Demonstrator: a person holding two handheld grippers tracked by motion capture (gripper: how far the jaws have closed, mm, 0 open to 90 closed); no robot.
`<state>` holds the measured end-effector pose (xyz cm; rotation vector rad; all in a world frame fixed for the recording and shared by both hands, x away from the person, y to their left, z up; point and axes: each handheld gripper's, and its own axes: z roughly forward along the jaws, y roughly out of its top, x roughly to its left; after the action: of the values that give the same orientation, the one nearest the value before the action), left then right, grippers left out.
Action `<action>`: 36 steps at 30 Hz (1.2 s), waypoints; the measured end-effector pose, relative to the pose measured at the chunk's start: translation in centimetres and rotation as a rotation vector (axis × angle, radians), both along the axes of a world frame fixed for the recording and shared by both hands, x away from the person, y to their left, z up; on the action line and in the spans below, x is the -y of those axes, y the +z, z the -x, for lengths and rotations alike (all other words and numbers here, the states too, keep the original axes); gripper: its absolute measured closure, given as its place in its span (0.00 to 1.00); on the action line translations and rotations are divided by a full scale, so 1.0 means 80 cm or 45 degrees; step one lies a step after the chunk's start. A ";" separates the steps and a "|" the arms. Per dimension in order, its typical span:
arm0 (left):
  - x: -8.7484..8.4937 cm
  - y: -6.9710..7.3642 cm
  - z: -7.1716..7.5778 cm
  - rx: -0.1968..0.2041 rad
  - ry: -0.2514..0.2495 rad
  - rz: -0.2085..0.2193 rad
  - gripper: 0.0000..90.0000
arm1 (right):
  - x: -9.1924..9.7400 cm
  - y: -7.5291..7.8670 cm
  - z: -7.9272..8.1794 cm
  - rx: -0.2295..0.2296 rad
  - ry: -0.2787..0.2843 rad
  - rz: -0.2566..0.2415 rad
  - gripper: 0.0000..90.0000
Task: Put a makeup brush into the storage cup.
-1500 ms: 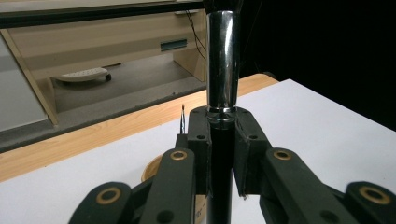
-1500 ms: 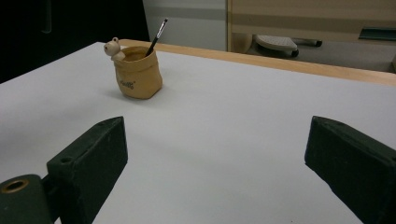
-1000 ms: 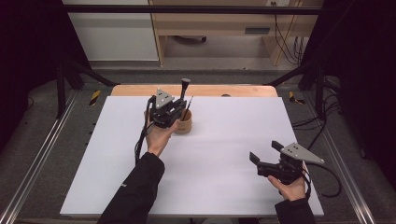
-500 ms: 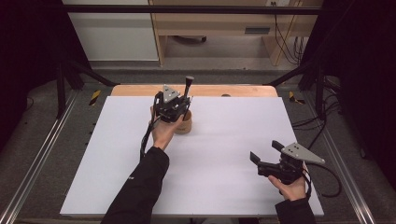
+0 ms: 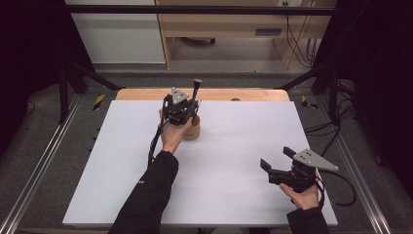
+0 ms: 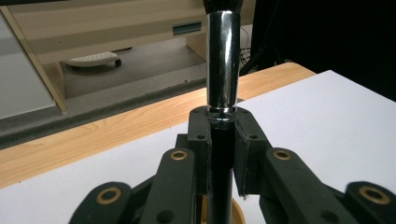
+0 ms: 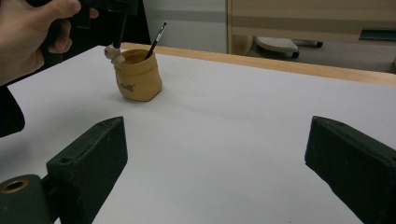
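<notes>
My left gripper (image 5: 181,109) is shut on a make-up brush (image 5: 196,90) with a black handle and a shiny silver ferrule (image 6: 223,60). It holds the brush upright just above a small tan pot (image 5: 191,131). In the left gripper view the pads (image 6: 243,140) clamp the black handle, and the pot's rim (image 6: 237,212) shows right below. In the right gripper view the pot (image 7: 138,74) holds a thin black stick (image 7: 156,39), and the held handle (image 7: 120,30) hangs over its left rim. My right gripper (image 5: 277,157) stands open and empty near the table's front right.
A white sheet (image 5: 243,146) covers the table, with a strip of bare wood (image 5: 253,95) along the far edge. Behind the table stands wooden furniture (image 5: 224,24). Cables (image 5: 336,126) lie on the floor at the right.
The left hand has shifted a little to the right and down with the brush, closer over the pot. The right gripper has stayed in place.
</notes>
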<state>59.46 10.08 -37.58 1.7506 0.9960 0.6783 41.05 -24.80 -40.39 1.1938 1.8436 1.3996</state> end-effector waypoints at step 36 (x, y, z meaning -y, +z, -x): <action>0.009 -0.038 -0.012 -0.057 0.007 -0.066 0.88 | -0.002 0.000 0.001 -0.001 0.010 -0.003 0.07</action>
<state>60.38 9.33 -40.60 1.8158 1.0222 0.6770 40.99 -24.66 -40.38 1.1899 1.8495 1.4055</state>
